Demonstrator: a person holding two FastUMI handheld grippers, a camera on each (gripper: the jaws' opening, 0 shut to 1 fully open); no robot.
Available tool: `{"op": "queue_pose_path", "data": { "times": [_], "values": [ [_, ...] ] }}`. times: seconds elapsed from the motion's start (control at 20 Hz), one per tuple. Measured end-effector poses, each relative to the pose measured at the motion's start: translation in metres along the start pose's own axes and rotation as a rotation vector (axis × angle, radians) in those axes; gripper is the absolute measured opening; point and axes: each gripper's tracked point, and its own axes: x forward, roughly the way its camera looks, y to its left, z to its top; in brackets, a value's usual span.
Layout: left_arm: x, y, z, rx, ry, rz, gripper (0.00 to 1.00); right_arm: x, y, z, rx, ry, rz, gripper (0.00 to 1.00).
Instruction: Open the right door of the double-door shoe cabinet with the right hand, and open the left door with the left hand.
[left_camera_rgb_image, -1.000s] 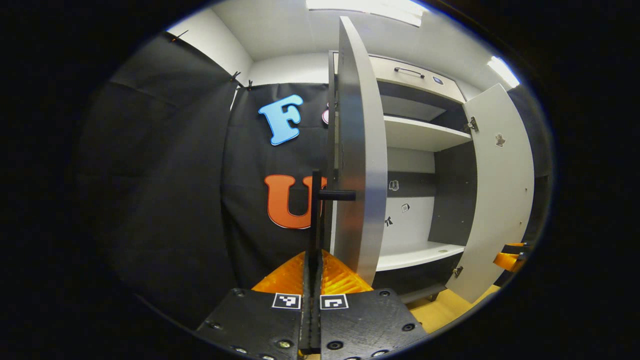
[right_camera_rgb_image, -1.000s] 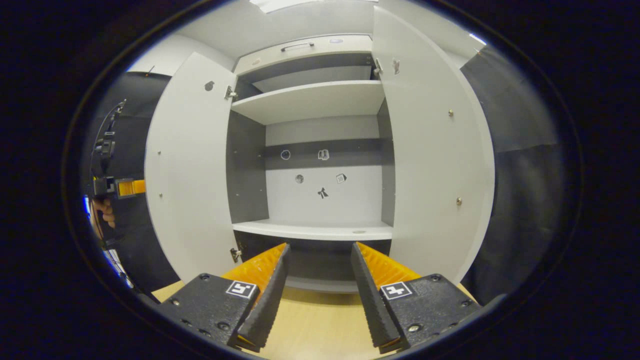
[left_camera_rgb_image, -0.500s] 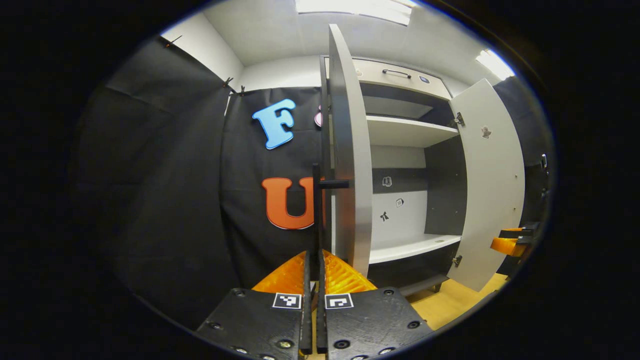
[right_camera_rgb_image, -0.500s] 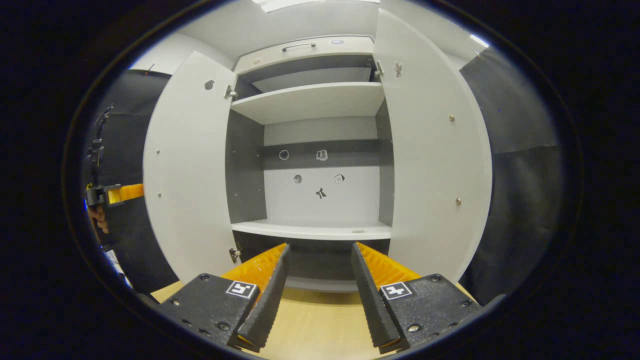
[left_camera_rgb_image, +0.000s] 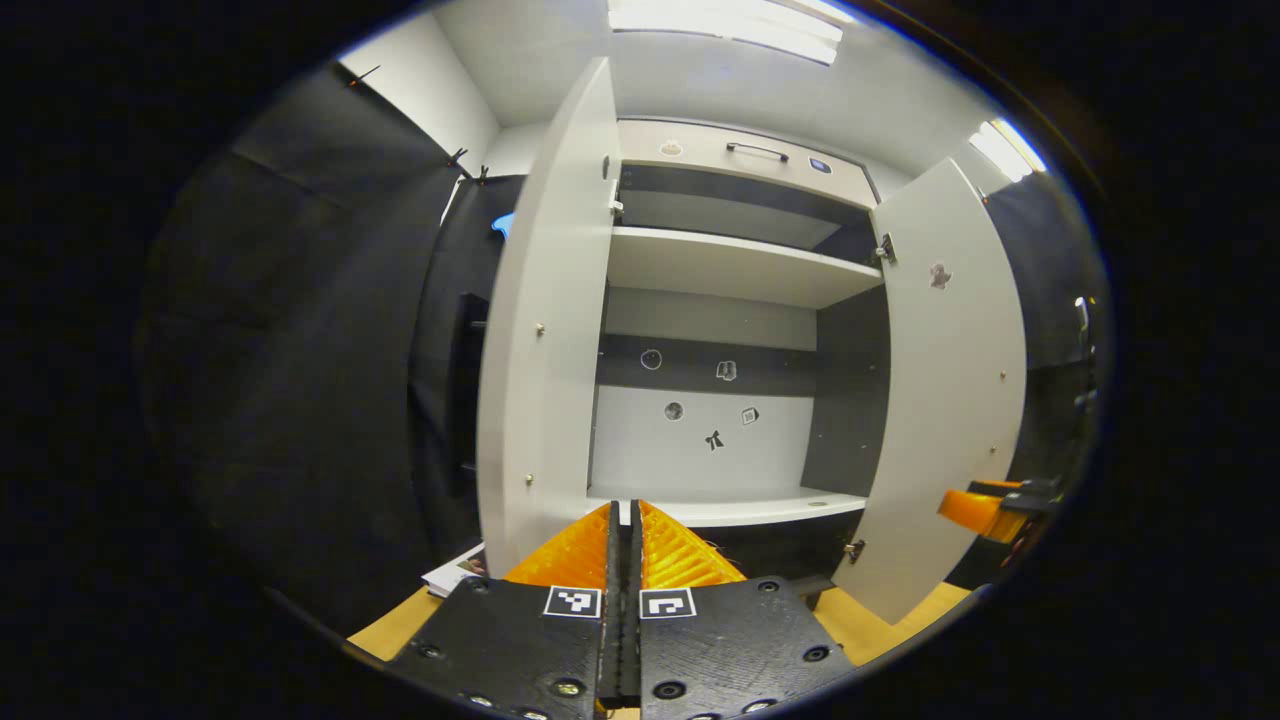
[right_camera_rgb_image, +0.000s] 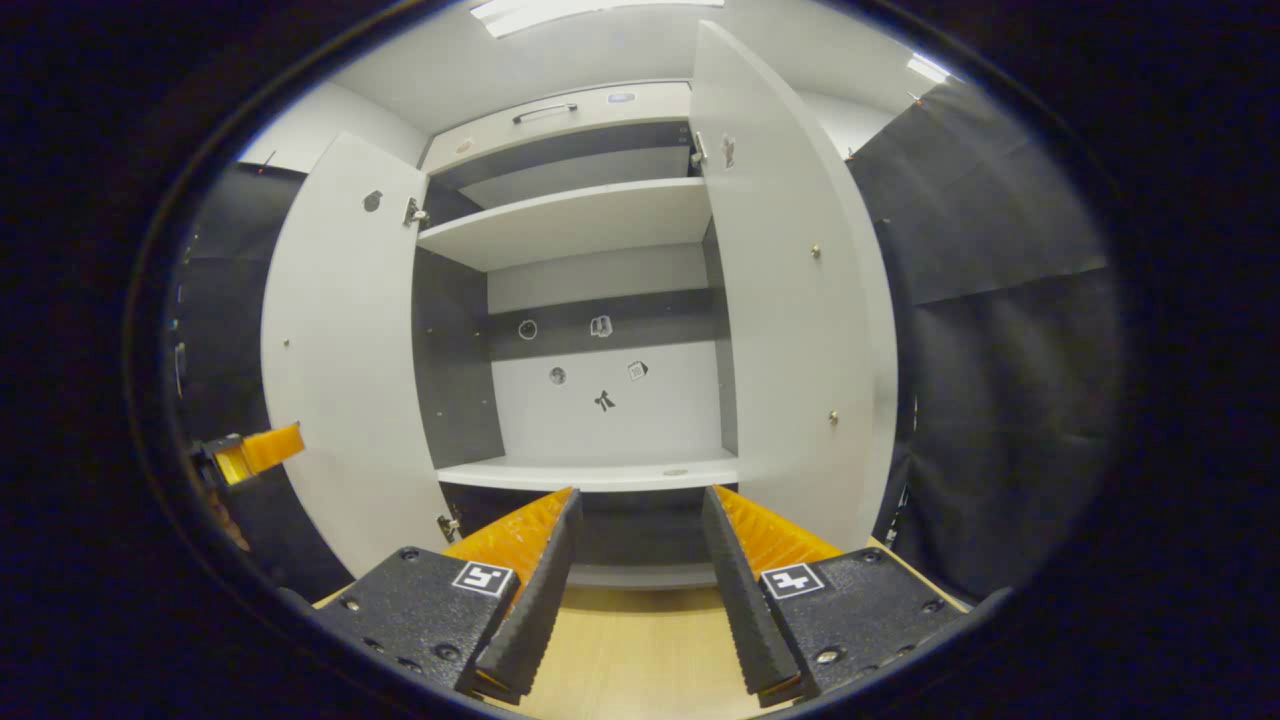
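Since a second ago, the left hand-held gripper (left_camera_rgb_image: 622, 520) has let go of the dark bar handle on the left door and turned to face into the cabinet; back then the door stood edge-on before its camera with the handle between the fingers, and now the door's pale inner face is in sight.

Left gripper view: the tall pale grey left door (left_camera_rgb_image: 545, 330) of the double-door shoe cabinet (left_camera_rgb_image: 745, 160) stands swung wide open at the left. The matching right door (left_camera_rgb_image: 945, 400) stands wide open at the right. Between them lie a white upper shelf (left_camera_rgb_image: 730, 265), a white lower shelf (left_camera_rgb_image: 740, 512) and a back panel with a few small stickers (left_camera_rgb_image: 712, 440). The left hand-held gripper's fingers are pressed together with nothing between them. At the far right edge, part of the right hand-held gripper (left_camera_rgb_image: 985, 508) pokes in beyond the right door.

Right gripper view: the right hand-held gripper (right_camera_rgb_image: 635, 520) has its fingers spread apart and holds nothing, pointing at the lower shelf over a light wooden floor (right_camera_rgb_image: 640, 650). Both doors stand open on either side, and the left hand-held gripper peeks in at the left edge.

With both doors open and both grippers free, the task looks finished.
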Motion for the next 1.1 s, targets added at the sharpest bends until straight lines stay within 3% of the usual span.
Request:
{"op": "queue_pose_path", "data": {
  "times": [0.4,0.45,0.5,0.55,0.6,0.75,1.1],
  "values": [
    [-0.004,-0.008,-0.016,-0.08,0.018,-0.085,0.0,-0.022,-0.019,0.024,-0.047,-0.072,-0.032,0.76],
    [-0.007,-0.009,-0.013,-0.076,0.004,-0.087,0.08,-0.023,-0.019,0.024,-0.047,-0.075,-0.028,0.76],
    [-0.008,-0.008,-0.009,-0.065,-0.01,-0.075,0.48,-0.023,-0.019,0.023,-0.049,-0.077,-0.027,0.76],
    [-0.008,-0.005,-0.009,-0.042,-0.019,-0.059,0.38,-0.023,-0.019,0.023,-0.051,-0.076,-0.026,0.76],
    [-0.011,-0.006,-0.007,-0.025,-0.02,-0.065,0.39,-0.021,-0.018,0.021,-0.05,-0.074,-0.02,0.76],
    [-0.017,-0.014,-0.006,0.029,-0.02,-0.061,0.91,-0.021,-0.011,0.02,-0.05,-0.075,0.001,0.76],
    [-0.029,-0.025,-0.003,0.057,-0.028,-0.053,0.92,-0.026,-0.002,0.028,-0.098,-0.123,0.024,0.76]
  ]
}}
